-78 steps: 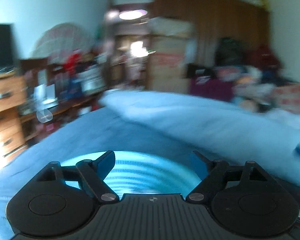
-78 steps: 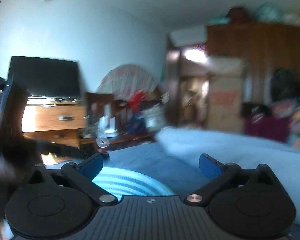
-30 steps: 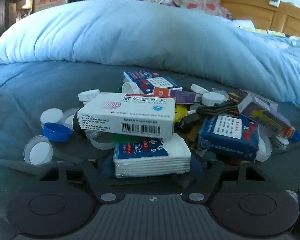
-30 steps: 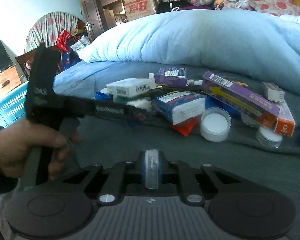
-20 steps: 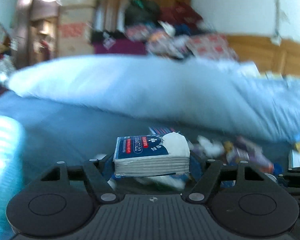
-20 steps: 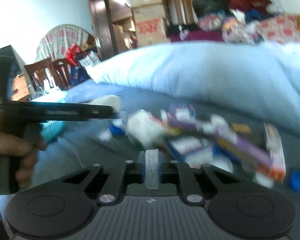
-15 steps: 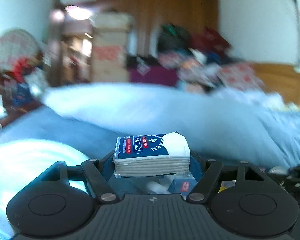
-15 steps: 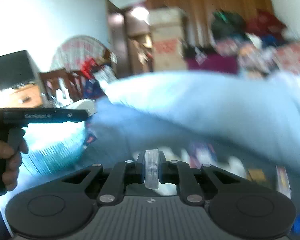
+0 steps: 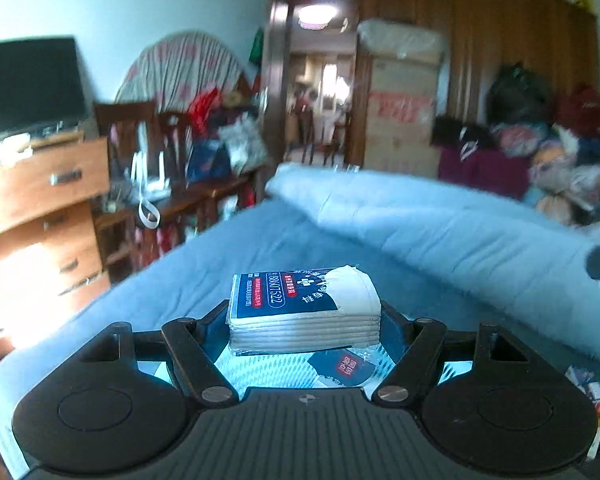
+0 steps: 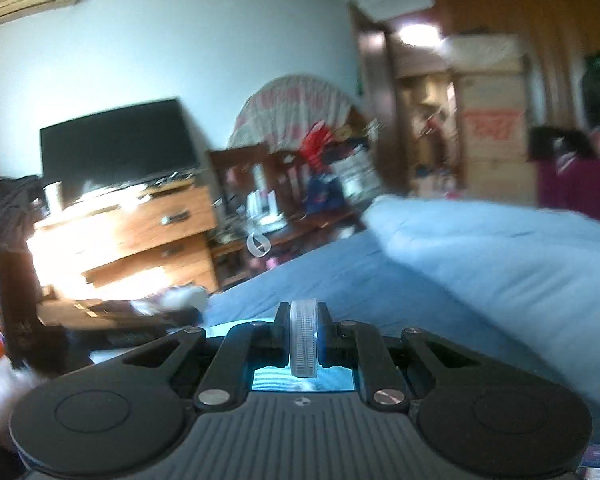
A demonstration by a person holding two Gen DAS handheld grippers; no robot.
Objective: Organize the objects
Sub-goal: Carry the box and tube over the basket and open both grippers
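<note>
Above a blue bed [image 9: 284,240], both grippers grip — left gripper [image 9: 305,320] a tissue pack [image 9: 300,312], right gripper [image 10: 304,340] a clear cap [image 10: 303,342].

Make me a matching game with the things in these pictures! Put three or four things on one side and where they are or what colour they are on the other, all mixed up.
Things:
1. tissue pack
2. clear plastic cap
3. television
4. rolled-up quilt

Places or colours:
A. black, standing on the wooden dresser
B. pinched on edge in the right tongs
C. light blue, lying across the bed
D. held between the fingers of the left tongs

Pairs: 1-D, 2-B, 3-A, 4-C
</note>
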